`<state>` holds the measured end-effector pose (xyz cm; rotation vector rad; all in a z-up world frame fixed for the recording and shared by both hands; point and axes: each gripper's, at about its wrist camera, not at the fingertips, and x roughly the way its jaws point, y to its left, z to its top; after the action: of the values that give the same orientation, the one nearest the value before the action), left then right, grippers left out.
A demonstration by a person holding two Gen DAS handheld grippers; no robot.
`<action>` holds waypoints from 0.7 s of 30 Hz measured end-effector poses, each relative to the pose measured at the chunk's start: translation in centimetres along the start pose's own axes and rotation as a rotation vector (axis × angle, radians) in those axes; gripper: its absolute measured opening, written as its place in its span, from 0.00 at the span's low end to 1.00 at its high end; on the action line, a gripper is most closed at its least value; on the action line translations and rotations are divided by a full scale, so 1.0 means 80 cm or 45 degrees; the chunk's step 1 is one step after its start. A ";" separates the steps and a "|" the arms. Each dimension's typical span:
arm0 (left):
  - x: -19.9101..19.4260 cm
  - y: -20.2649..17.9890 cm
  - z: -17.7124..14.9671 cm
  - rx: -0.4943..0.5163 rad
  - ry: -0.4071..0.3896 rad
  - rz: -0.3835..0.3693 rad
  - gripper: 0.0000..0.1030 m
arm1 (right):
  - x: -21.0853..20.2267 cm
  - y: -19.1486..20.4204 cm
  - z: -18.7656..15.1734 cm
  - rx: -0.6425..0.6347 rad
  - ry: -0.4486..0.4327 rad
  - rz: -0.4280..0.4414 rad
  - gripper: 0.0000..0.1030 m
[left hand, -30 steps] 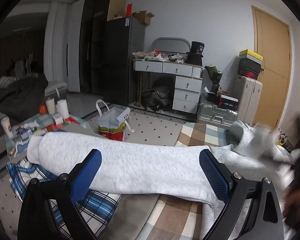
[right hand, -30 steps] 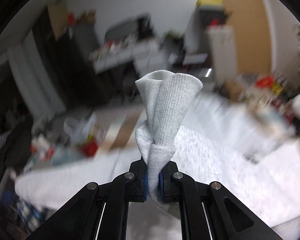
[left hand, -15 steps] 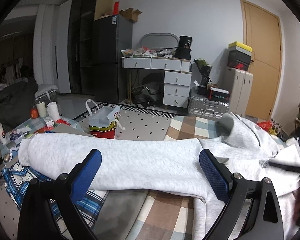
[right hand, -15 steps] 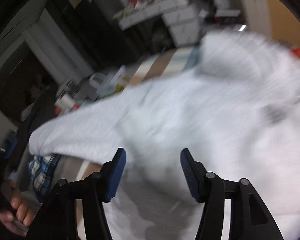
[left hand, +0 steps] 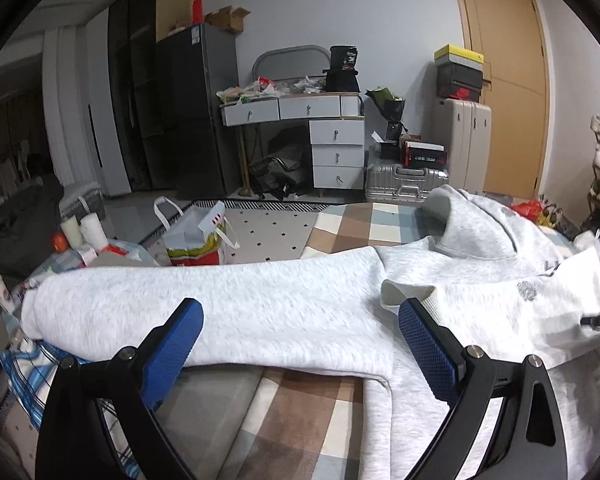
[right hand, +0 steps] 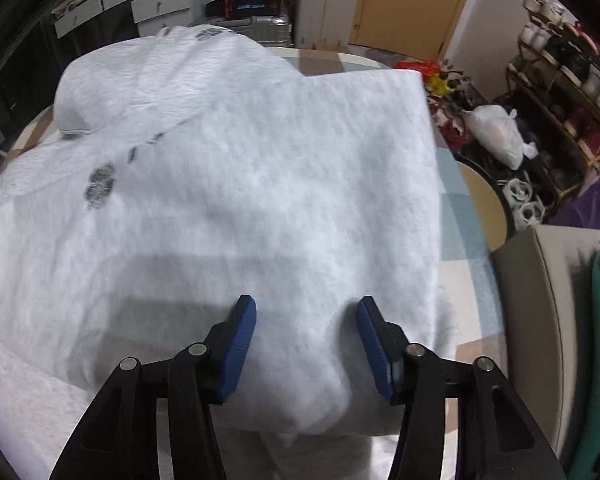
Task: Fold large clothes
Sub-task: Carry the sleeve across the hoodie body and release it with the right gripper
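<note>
We see a white desk (left hand: 300, 112) beside a dark fridge (left hand: 196, 112), suitcases (left hand: 406, 178) by the door (left hand: 504, 80), a bag (left hand: 198, 240).

Indoor light is even and moderate, cool-white; back left of the room in the left wrist view falls dim around the dark cabinet (left hand: 140, 92). Both views show strong fisheye curvature with black vignette at the corners. Right wrist view is softly motion-blurred over the grey sweatshirt (right hand: 260, 168), with a broad soft shadow on the cloth just ahead of the gripper; left wrist view is sharp.
</note>
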<state>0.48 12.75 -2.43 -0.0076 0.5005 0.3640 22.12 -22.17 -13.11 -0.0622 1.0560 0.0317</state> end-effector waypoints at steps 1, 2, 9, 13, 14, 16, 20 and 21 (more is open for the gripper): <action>-0.001 -0.001 0.000 0.007 -0.006 0.018 0.93 | -0.010 0.011 0.004 0.003 -0.027 0.064 0.49; -0.001 0.001 0.000 0.007 -0.009 0.035 0.93 | -0.020 0.028 0.008 -0.009 -0.056 0.134 0.50; 0.010 0.032 0.003 -0.115 0.058 0.104 0.93 | -0.013 0.254 0.027 -0.380 -0.107 0.434 0.49; 0.015 0.054 0.002 -0.164 0.078 0.140 0.93 | 0.038 0.323 0.001 -0.468 -0.024 0.435 0.47; 0.016 0.057 0.001 -0.174 0.085 0.136 0.93 | 0.042 0.339 -0.010 -0.537 -0.066 0.365 0.49; 0.017 0.063 0.000 -0.194 0.097 0.123 0.93 | 0.037 0.350 -0.022 -0.656 -0.138 0.271 0.46; 0.019 0.066 0.000 -0.253 0.119 0.069 0.93 | 0.013 0.304 -0.006 -0.665 -0.161 0.260 0.44; 0.019 0.065 0.001 -0.260 0.121 0.056 0.93 | 0.005 0.271 0.010 -0.620 -0.201 0.201 0.45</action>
<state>-0.01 18.19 -2.66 -0.2130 0.5565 0.4580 21.77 -0.47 -13.87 -0.4105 0.8742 0.4304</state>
